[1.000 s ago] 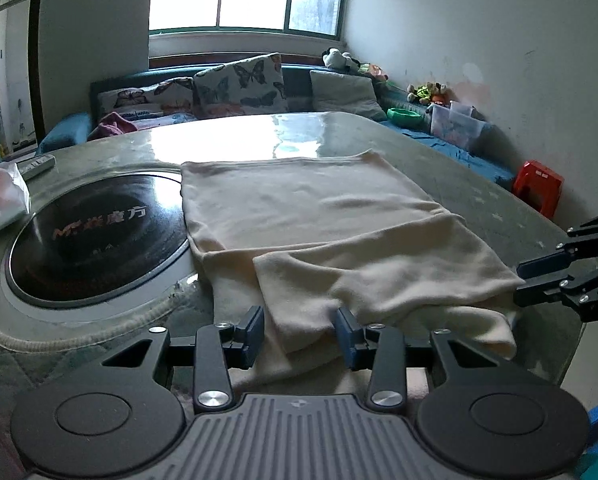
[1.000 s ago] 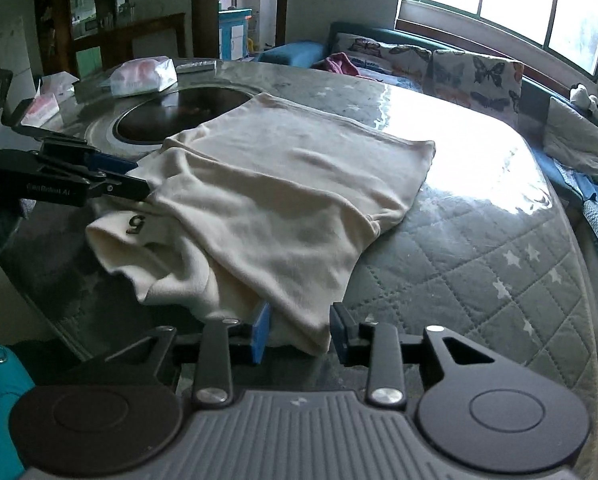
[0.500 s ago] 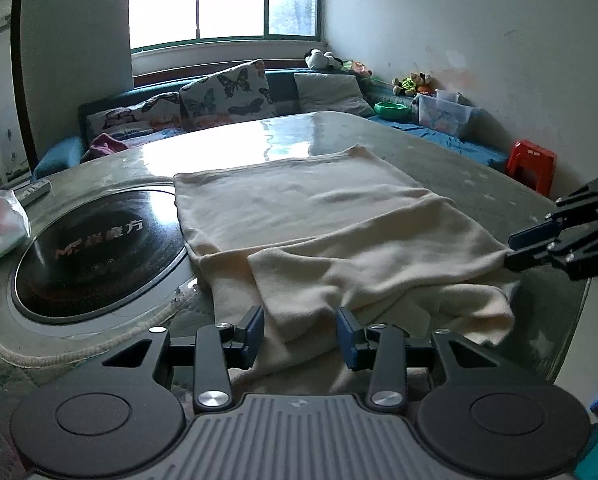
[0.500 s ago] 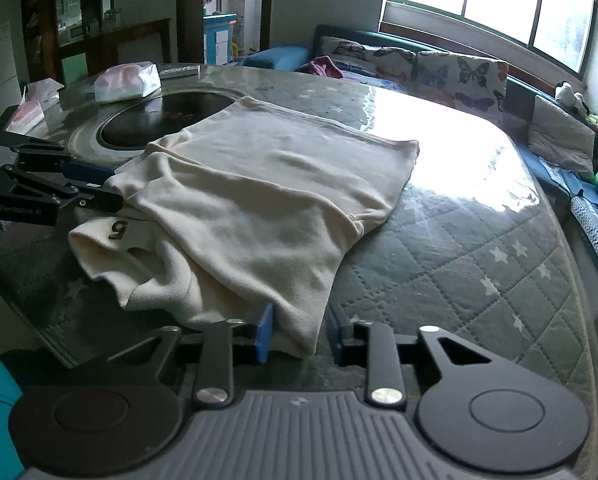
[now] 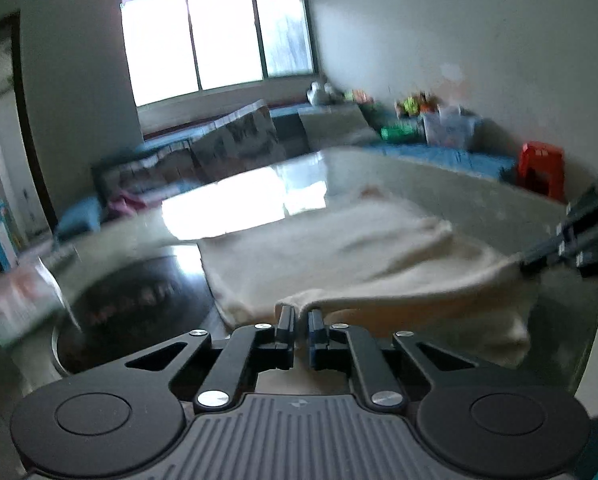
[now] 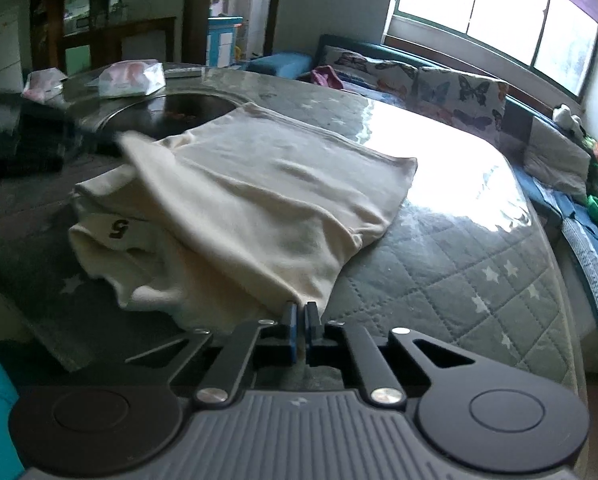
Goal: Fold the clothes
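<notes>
I have the cream shirt (image 6: 267,200) lying mid-frame on the quilted bench (image 6: 459,280), its near edge lifted. My left hand-held gripper (image 5: 301,320) is pinched tight on one corner of that edge, and my right hand-held gripper (image 6: 301,312) is clamped on the other at lower centre. To fold well, I'd raise both corners evenly, keep the edge taut, and carry it toward the far hem without dragging the layer underneath. A second ago both sets of jaws stood apart around slack cloth; now they've closed and the edge is stretched between them.
</notes>
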A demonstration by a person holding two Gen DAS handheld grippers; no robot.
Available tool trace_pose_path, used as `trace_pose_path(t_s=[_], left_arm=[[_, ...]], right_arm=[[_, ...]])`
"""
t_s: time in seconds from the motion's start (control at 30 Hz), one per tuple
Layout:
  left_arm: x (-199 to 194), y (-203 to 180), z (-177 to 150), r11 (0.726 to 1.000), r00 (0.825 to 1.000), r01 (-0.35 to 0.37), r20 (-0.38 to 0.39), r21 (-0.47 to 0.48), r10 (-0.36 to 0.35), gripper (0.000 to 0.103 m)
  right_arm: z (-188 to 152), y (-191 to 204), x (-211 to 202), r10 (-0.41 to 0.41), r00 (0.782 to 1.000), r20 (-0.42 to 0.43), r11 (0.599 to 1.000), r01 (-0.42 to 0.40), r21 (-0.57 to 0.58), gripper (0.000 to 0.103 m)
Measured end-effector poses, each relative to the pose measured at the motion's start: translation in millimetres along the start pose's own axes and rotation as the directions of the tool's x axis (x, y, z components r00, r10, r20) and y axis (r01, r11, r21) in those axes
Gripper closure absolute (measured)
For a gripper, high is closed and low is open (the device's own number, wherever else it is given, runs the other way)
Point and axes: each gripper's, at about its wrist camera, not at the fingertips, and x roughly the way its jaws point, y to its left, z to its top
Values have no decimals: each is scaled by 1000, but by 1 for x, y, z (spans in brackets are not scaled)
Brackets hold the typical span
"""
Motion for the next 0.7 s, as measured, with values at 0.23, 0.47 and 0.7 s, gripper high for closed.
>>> trace_pose_path(t_s=[0.23,0.47,0.7], left_arm=[[11,2,-26,999,993,-3,-115,52,9,91],[2,26,-16,998,993,-46,-107,31,49,85],[17,33,11,992,998,29,-52,-120,-35,85]], right_arm=[[-3,3,1,61,998,-36,997,-62,-45,98],[17,-16,-10,95,996,-5,996,-95,2,96],[42,-23,18,59,996,68,998,-61,31,96]])
